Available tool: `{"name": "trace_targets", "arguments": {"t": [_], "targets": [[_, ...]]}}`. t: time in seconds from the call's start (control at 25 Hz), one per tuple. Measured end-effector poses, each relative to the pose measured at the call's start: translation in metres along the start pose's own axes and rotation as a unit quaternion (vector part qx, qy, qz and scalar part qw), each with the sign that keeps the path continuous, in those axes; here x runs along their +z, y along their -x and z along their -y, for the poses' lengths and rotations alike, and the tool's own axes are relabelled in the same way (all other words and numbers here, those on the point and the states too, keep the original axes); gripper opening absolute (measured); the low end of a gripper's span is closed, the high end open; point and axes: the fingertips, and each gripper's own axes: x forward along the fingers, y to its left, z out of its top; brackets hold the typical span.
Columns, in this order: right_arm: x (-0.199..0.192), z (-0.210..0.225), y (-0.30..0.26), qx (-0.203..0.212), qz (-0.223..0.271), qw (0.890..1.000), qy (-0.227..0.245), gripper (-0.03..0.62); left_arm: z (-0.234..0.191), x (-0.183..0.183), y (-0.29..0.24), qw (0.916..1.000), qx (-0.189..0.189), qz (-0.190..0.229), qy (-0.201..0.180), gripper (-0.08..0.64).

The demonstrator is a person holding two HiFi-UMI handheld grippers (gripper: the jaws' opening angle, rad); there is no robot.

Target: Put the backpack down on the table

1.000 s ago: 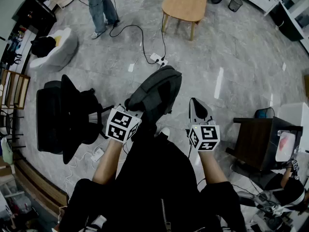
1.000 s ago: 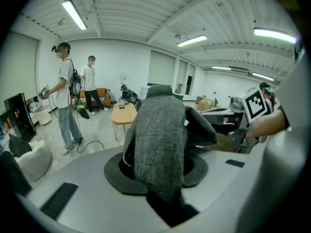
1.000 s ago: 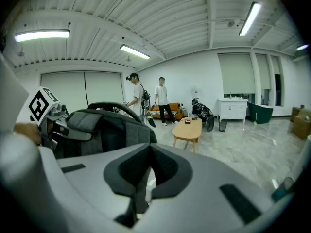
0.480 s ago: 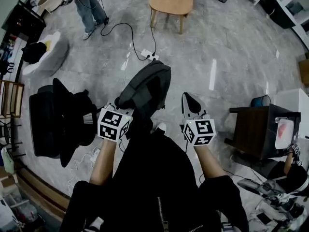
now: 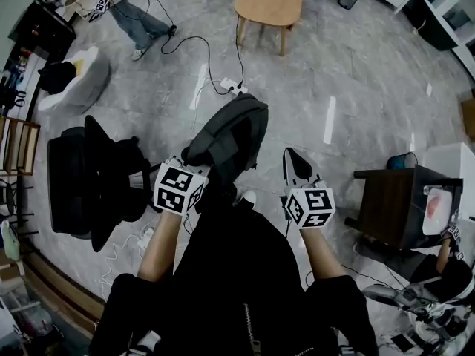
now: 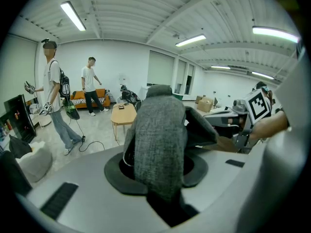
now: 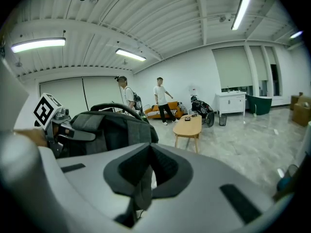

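- Left gripper (image 6: 160, 188): jaws narrow, clamped on the wide grey strap (image 6: 160, 144) of the backpack (image 5: 230, 136).
- Right gripper (image 7: 146, 171): jaws close together, pinching a thin grey strap (image 7: 140, 195).
- Backpack: suspended above the floor (image 5: 356, 87), well apart from the wooden tabletop (image 5: 271, 2).

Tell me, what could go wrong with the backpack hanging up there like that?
The left gripper pinches a grey strap, so the backpack might slip and drop to the floor. The wooden table is far across the room, and cables on the floor could trip the person.
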Motion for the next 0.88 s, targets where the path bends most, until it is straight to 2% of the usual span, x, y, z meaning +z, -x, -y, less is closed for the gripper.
{"name": "trace_targets", "arguments": {"t": [0.24,0.52,0.88], "targets": [[-0.001,0.009,-0.011,-0.010,-0.009,1.000,-0.012,0.011,-0.007,0.001,-0.013,0.9999,-0.009,0.000,0.014,0.112],[0.017,0.019,-0.048,-0.024,-0.011,1.000,-0.017,0.011,-0.032,0.011,-0.044,0.9995,-0.020,-0.004,0.024,0.112],[0.066,0.025,-0.121,-0.032,0.002,0.999,-0.003,0.011,-0.084,0.045,-0.085,0.9998,-0.018,0.006,0.008,0.110]]}}
